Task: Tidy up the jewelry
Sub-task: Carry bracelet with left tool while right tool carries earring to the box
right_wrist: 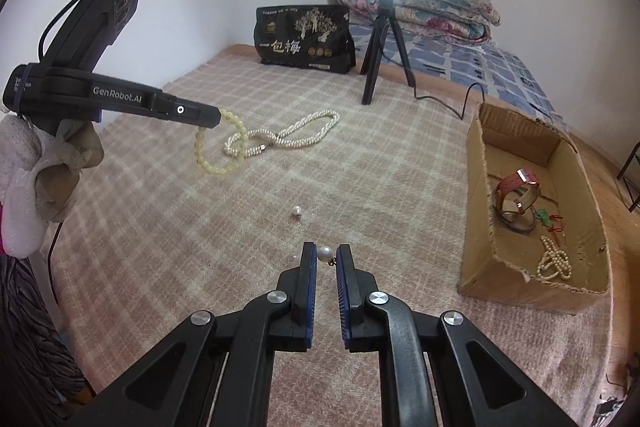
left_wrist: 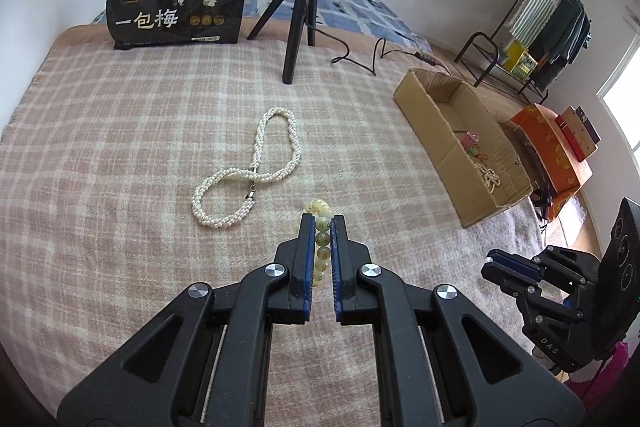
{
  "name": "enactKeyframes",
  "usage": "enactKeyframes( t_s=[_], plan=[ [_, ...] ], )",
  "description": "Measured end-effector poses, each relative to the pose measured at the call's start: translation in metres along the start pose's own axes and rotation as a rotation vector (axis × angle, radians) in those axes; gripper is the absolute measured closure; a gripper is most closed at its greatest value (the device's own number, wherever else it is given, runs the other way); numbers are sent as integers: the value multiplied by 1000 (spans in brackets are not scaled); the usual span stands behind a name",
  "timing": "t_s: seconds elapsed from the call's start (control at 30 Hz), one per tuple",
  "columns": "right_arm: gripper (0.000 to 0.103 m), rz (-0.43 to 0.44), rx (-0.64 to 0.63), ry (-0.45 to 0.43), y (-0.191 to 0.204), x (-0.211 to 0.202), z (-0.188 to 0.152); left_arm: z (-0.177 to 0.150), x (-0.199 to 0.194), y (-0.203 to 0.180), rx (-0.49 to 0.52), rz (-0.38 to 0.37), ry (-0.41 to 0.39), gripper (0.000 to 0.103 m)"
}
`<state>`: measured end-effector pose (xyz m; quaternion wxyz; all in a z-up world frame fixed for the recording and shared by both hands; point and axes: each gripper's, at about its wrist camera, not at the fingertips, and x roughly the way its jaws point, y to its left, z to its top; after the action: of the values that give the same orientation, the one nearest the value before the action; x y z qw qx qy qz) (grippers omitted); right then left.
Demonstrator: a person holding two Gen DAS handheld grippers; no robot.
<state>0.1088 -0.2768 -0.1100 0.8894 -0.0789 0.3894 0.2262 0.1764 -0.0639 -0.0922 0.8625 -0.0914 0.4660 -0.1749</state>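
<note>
My left gripper is shut on a pale yellow-green bead bracelet and holds it above the checked blanket; in the right wrist view the bracelet hangs from that gripper. A white pearl necklace lies on the blanket ahead, also in the right wrist view. My right gripper is shut on a pearl earring. A second loose pearl lies further ahead. The cardboard box at right holds a watch, a small pearl string and a green charm.
A black tripod with a ring light and its cable stands at the back. A black snack bag leans behind the blanket. Folded quilts lie at the back. An orange box sits beyond the cardboard box.
</note>
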Motion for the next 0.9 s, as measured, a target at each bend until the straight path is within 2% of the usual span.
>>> enactKeyframes(
  t_s=[0.5, 0.9],
  plan=[
    [95, -89, 110, -90, -61, -29, 14, 31, 7, -43, 26, -60, -43, 98],
    [95, -157, 187, -127, -123, -35, 35, 74, 30, -96, 89, -106, -83, 98]
  ],
)
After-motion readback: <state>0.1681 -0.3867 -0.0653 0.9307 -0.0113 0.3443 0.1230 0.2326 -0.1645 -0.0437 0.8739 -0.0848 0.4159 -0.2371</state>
